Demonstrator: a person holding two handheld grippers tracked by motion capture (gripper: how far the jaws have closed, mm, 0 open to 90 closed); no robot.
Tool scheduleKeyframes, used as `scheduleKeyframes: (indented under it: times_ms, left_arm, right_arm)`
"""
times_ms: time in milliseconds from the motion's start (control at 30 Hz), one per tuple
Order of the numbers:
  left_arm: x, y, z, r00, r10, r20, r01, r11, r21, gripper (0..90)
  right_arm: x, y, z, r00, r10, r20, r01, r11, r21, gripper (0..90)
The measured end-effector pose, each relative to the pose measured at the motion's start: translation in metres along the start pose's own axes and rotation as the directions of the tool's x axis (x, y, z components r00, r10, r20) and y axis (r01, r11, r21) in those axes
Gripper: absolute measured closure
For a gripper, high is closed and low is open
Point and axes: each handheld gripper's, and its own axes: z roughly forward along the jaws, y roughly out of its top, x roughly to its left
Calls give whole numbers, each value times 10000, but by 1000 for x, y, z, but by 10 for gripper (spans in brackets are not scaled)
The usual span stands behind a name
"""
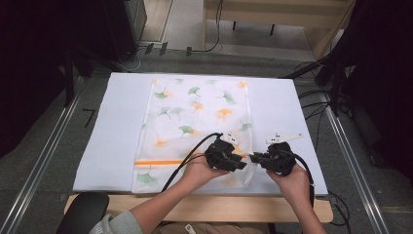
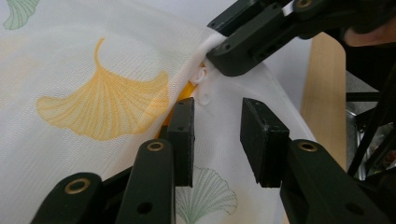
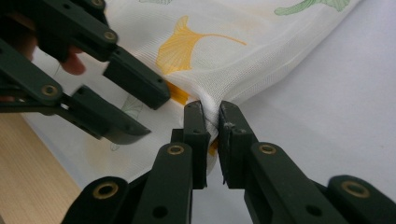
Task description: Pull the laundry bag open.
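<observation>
A white mesh bag (image 1: 195,117) printed with green and orange ginkgo leaves lies flat on the white mat (image 1: 114,126); an orange zipper band (image 1: 158,162) crosses its near end. My right gripper (image 3: 211,109) is shut on a pinched fold of the bag's right edge (image 3: 210,100), lifting it a little. My left gripper (image 2: 218,109) stands open just above the bag (image 2: 93,56), right beside the right gripper (image 2: 224,53). A small white zipper pull (image 2: 201,75) and a bit of orange zipper (image 2: 187,91) show between them. In the high view the left gripper (image 1: 243,162) and right gripper (image 1: 253,157) meet tip to tip.
The mat covers a wooden table whose front edge (image 1: 209,207) runs near the person. A black chair (image 1: 83,209) sits at the lower left. Cables (image 1: 316,97) lie on the floor to the right, and metal rails (image 1: 44,151) flank the table.
</observation>
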Motion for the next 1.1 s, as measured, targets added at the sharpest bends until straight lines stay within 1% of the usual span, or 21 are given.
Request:
scheduleKeyframes:
  times_ms: [33,100,200,233,300,333,433,533,667,767,833,933,967,1033,1100]
  left_arm:
    - [0,0,1,10000,-11,-94,11,10000,-12,657]
    - [1,0,2,9999,19,-109,-19,10000,-8,645]
    - [1,0,4,9998,1,-178,-1,10000,-33,624]
    - [2,-1,4,9999,-18,-148,17,10000,-78,618]
    - [3,-1,4,9998,81,-153,-83,9999,-116,615]
    - [3,-1,4,9998,136,-161,-138,9998,-127,613]
    - [3,-1,4,9998,176,-129,-179,9996,-225,614]
    - [4,-2,4,9997,192,-154,-195,9996,-214,642]
    - [5,-2,4,9999,-5,-119,2,9995,-304,693]
    - [5,-2,5,10000,-8,-81,6,9994,-359,742]
    - [5,-2,5,9998,-183,-44,181,9991,-388,748]
    - [5,-2,6,9997,-232,-104,227,9987,-466,763]
    - [4,-2,6,9997,-188,-164,180,9988,-466,780]
    - [6,-2,6,9997,-220,-118,215,9990,-402,804]
    - [7,-3,6,9995,-297,-56,294,9984,-480,831]
  right_arm:
    - [1,0,0,10000,20,-63,-20,10000,-24,844]
    - [1,1,-1,9999,-64,-136,63,9999,-83,844]
    - [3,2,-1,9995,-44,-310,41,9999,-122,846]
    - [4,2,-1,9992,-44,-396,40,9999,-107,846]
    - [6,4,-1,9984,19,-564,-26,9999,-129,848]
    - [7,4,-1,9980,-50,-632,39,9998,-173,848]
    - [9,5,-2,9976,-134,-679,121,9997,-194,848]
    - [9,5,-2,9975,-132,-692,119,9997,-198,848]
    - [9,6,-2,9976,-100,-682,84,9997,-233,848]
    - [8,5,-2,9976,-38,-698,22,9997,-235,848]
    - [9,5,-2,9975,-64,-700,48,9997,-228,849]
    - [10,6,-2,9974,-84,-714,70,9998,-192,849]
    - [10,6,-2,9975,-95,-701,81,9998,-191,850]
    - [9,6,-2,9975,-85,-704,70,9998,-207,850]
    - [9,5,-2,9975,-52,-703,38,9998,-204,850]
